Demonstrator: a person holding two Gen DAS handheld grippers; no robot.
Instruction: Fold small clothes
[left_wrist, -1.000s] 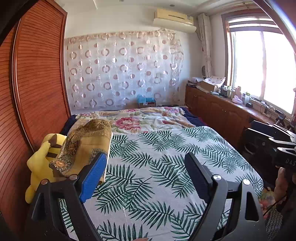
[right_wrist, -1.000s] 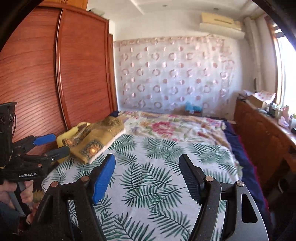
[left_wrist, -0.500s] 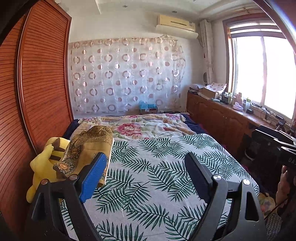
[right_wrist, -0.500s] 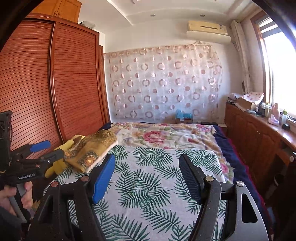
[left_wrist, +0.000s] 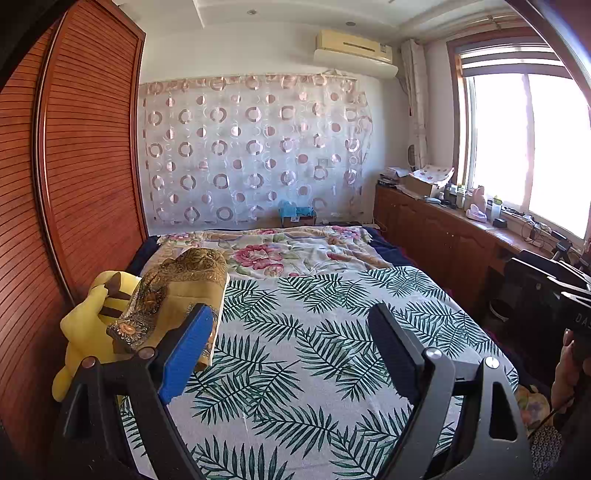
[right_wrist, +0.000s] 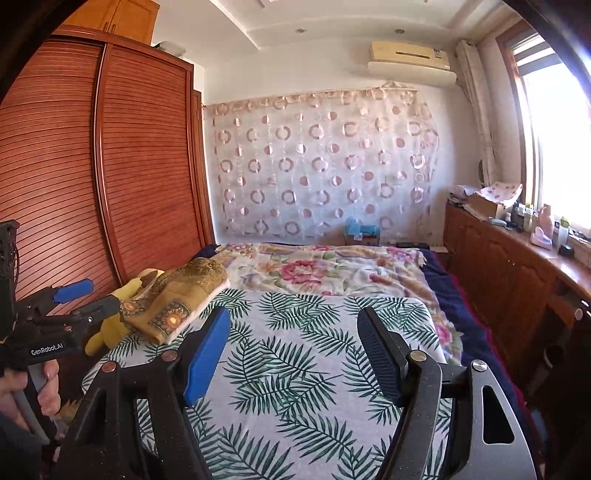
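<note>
Both tongs (left_wrist: 291, 332) (right_wrist: 293, 338) agape (empty), folded mustard cloth (left_wrist: 181, 291) lengthwise toward the curtain (left_wrist: 255, 147)

Yellow plush toy (left_wrist: 83, 332) half hidden under folded ochre cloth (left_wrist: 177, 291).

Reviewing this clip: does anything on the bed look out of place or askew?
Mostly tidy. The mustard patterned cloth lies draped over a yellow plush toy at the bed's left edge, rumpled and not flat on the palm-leaf sheet. Both grippers, left and right, are open and empty.
</note>
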